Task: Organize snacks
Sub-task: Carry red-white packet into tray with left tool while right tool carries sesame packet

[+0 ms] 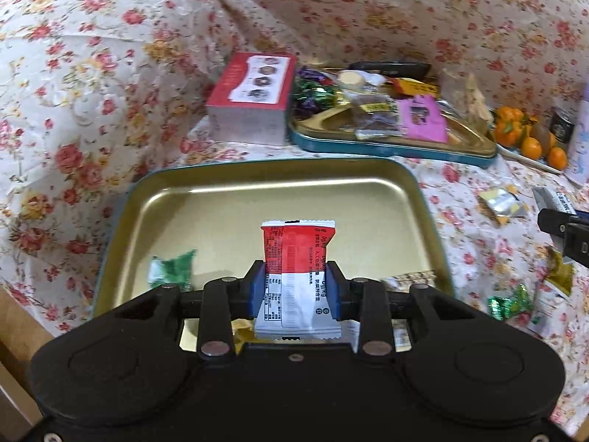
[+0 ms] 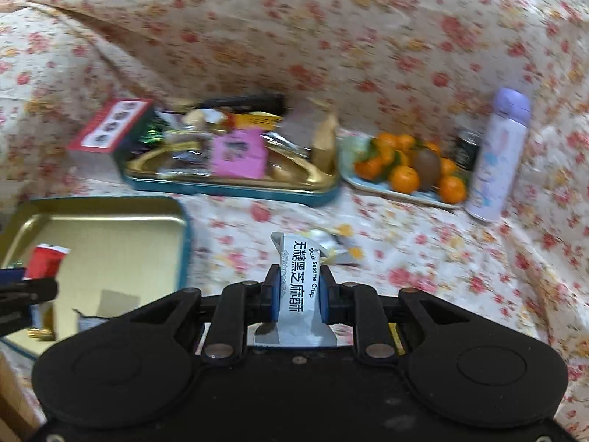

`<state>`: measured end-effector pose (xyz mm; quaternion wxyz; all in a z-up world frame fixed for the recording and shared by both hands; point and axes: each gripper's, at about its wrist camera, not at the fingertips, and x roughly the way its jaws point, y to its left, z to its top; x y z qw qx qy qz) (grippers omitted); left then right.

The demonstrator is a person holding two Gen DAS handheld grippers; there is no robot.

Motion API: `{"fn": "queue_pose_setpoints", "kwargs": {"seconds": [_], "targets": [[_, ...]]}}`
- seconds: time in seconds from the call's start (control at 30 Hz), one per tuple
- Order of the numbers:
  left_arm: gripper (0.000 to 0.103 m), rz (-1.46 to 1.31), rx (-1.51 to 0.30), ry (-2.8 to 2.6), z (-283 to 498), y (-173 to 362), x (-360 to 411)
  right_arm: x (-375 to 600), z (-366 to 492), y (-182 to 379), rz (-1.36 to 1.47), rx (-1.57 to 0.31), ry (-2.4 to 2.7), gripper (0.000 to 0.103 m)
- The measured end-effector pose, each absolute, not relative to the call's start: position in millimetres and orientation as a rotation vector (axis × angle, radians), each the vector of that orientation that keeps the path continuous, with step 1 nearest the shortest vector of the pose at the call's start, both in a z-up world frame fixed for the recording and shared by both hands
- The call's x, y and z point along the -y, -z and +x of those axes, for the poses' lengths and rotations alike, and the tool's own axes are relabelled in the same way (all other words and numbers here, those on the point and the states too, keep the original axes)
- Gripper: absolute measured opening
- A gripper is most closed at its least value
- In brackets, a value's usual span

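**Two wrappers held, tray below**

Left tool [image 1: 296, 287] grips a red-white snack packet [image 1: 297, 258] above the gold tray [image 1: 423, 199]; green candy [image 1: 173, 269] inside. Right tool [image 2: 296, 294] clamps a black sesame crisp packet [image 2: 296, 280]. Ahead: filled snack tin [image 2: 235, 184], tangerine plate [image 2: 371, 186], floral cloth [image 2: 423, 258].

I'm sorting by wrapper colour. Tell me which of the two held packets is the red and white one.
The red-and-white packet in the left claw, over the gold tray. The right claw holds a silver-white sesame crisp packet with black lettering.
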<state>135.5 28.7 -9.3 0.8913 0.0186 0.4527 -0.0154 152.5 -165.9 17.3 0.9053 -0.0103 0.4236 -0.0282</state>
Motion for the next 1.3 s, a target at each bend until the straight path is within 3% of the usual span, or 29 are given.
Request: {"fn": "queue_pose_setpoints", "kwargs": {"seconds": [0.43,0.8,1.3], "targets": [[0.042,-0.037,-0.952,-0.072,150.9,22.3,-85.8,114.2,163.0,-32.7,0.116,-0.859,-0.203,0.021],[0.042,-0.024,-0.979,-0.115,161.6,34.0,-94.1,65.3,190.4,2.7,-0.026,-1.012,-0.201,0.021],[0.043,-0.004,-0.972,-0.101,163.5,39.6,-92.7,38.9,192.9,15.9,-0.115,-1.015,-0.209,0.021]]}}
